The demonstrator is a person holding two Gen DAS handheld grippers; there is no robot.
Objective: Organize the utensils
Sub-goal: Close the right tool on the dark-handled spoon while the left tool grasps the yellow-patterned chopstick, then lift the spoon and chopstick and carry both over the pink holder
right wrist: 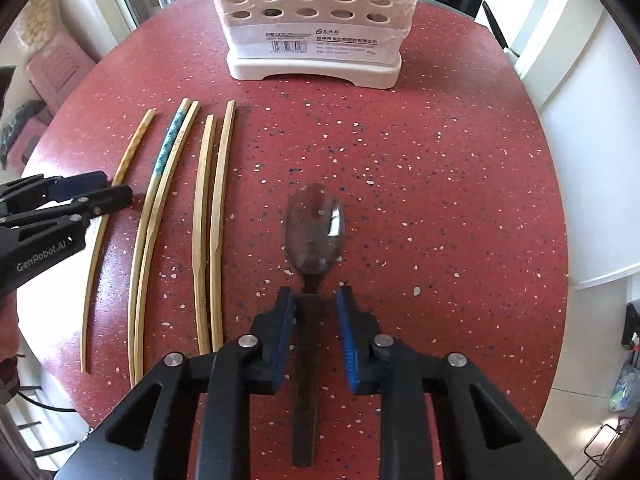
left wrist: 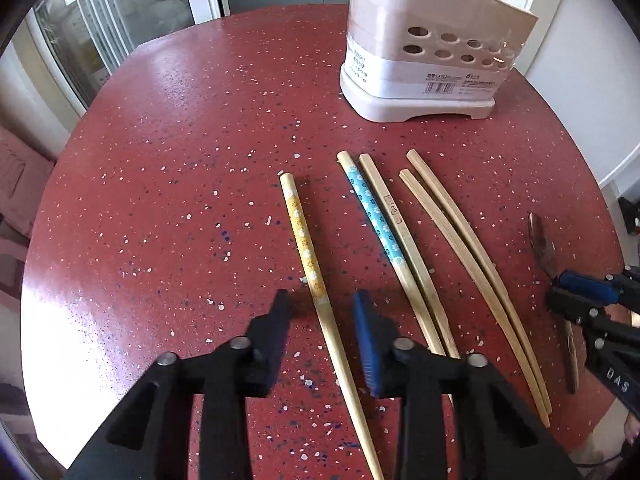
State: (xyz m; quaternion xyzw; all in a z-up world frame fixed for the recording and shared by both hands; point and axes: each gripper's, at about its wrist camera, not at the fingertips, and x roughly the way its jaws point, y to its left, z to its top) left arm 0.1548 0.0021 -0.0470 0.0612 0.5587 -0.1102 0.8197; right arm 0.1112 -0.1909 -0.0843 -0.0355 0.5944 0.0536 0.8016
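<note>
Red speckled composite forms the round table (left wrist: 160, 160), which carries every item of the task. The pink-and-white plastic utensil holder (right wrist: 312, 32) stands upright at the far side, its perforated wall facing both cameras; it is judged to be the destination, and nothing lies between it and the utensils. Five chopsticks lie in a loose row, roughly parallel, thick ends toward the holder: the yellow-patterned chopstick (left wrist: 308, 248) apart on the left, the blue-patterned chopstick (left wrist: 376, 216) just beside a plain stamped chopstick (left wrist: 400, 224), then a plain bamboo pair (left wrist: 460, 248) close together. The metal spoon (right wrist: 316, 224) lies well apart on their right, bowl toward the holder. The left gripper (left wrist: 322, 300) is spread wide, holding nothing, its fingers straddling the yellow-patterned chopstick below the pattern, a position suited to closing across the shaft. The right gripper (right wrist: 316, 300) is likewise unclenched, with a gap visible between each blue pad and the spoon neck, so the spoon rests on the table, ungrasped. Each tool addresses a separate utensil, so the two do not obstruct each other; the adjacent chopsticks may be disturbed if a grasp drifts sideways.
</note>
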